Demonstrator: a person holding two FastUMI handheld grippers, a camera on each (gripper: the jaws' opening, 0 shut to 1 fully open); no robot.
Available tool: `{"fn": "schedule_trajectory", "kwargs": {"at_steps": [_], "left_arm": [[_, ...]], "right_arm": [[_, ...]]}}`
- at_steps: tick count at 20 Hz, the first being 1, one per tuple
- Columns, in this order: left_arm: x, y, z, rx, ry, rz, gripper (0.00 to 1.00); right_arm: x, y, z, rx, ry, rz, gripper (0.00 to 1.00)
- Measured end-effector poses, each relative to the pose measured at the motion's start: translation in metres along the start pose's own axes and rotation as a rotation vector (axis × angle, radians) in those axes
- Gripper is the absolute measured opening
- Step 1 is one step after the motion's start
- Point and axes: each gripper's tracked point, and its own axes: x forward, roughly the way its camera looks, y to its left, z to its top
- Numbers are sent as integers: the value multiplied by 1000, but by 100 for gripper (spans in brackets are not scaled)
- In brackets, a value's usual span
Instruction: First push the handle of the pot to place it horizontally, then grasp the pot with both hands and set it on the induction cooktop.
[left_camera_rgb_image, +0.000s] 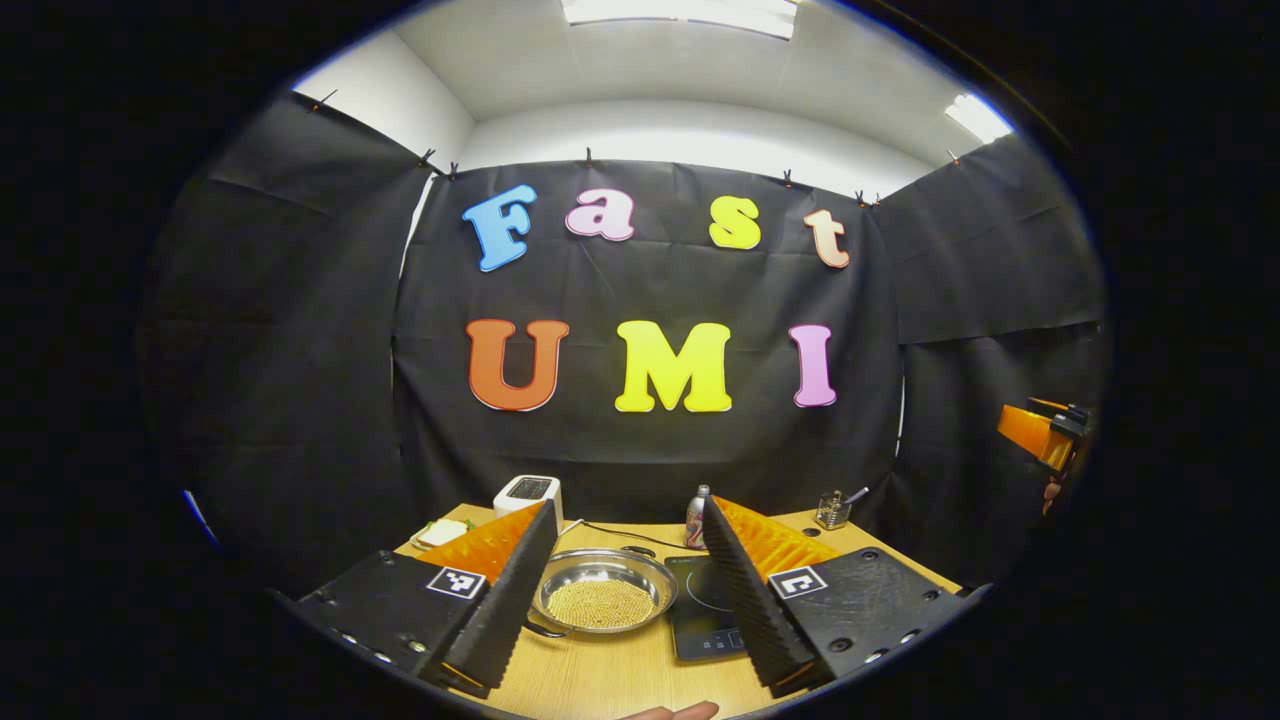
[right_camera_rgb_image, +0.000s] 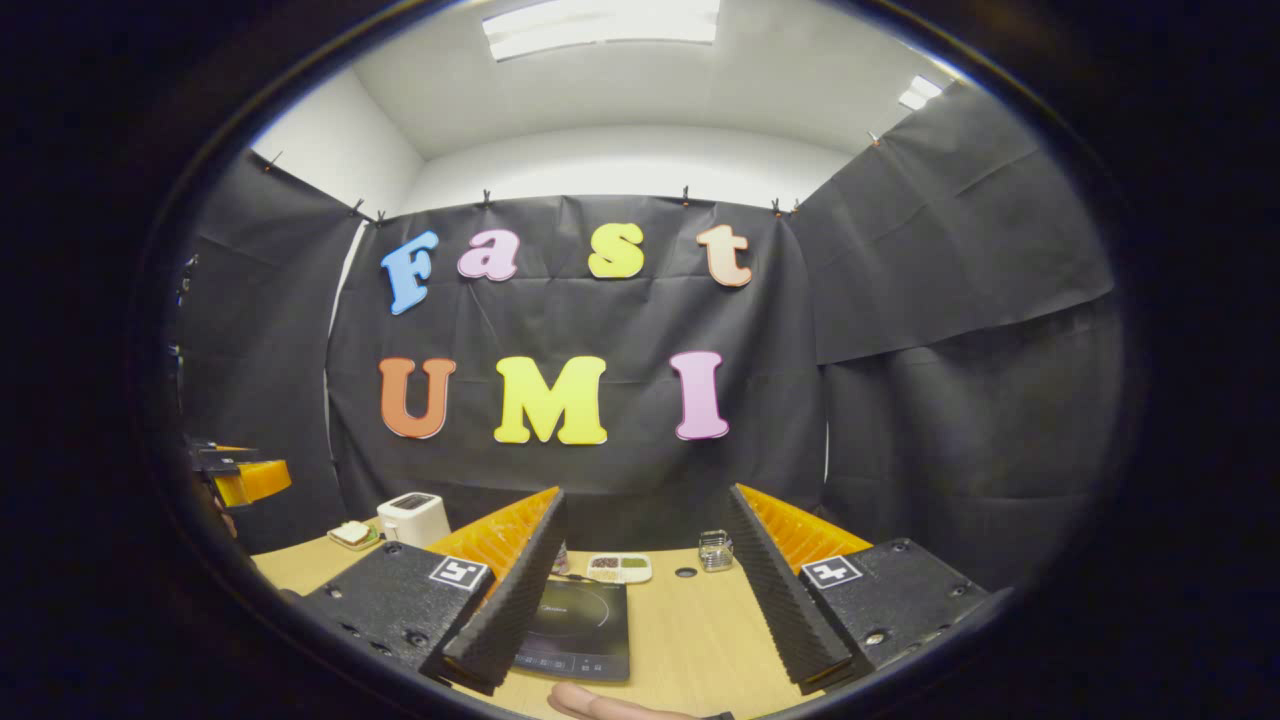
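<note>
Pot low in the left gripper view, on the table, filled with small yellowish grains, its dark handle at lower left. Just right of it, touching or nearly so, black cooktop. Left gripper spread wide, framing the pot, holding nothing. Right gripper also spread, empty, above the cooktop's right edge. Toaster, can and glass jar along the back; no writing legible.

The wooden worktop carries the pot, the induction cooktop, a white toaster and a bottle.
</note>
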Motion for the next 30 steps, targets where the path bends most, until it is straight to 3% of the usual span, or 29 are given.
{"fn": "schedule_trajectory", "kwargs": {"at_steps": [1,2,3,4,5,6,8,9,16,30], "left_arm": [[4,2,-3,10,-1,-1,77],[11,2,-4,26,-4,-11,76],[18,-4,-12,40,8,-45,58],[22,-9,-23,45,44,-67,48],[23,-8,-38,41,85,-74,29],[27,-6,-47,36,108,-79,34],[38,2,-55,58,130,-50,20],[44,8,-66,65,159,-38,0],[71,40,-147,33,381,20,0],[90,63,-287,12,732,37,0]], "right_arm": [[1,1,-1,-1,2,0,96],[2,1,-2,-3,3,2,96],[2,2,-3,-4,4,3,96],[3,3,-5,-7,5,4,96],[4,4,-6,-10,6,6,96],[4,5,-7,-13,8,6,96],[7,6,-12,-14,16,5,96],[8,6,-14,-13,21,5,96],[17,0,-29,-6,53,-1,96],[30,18,-49,-47,83,43,96]]}}
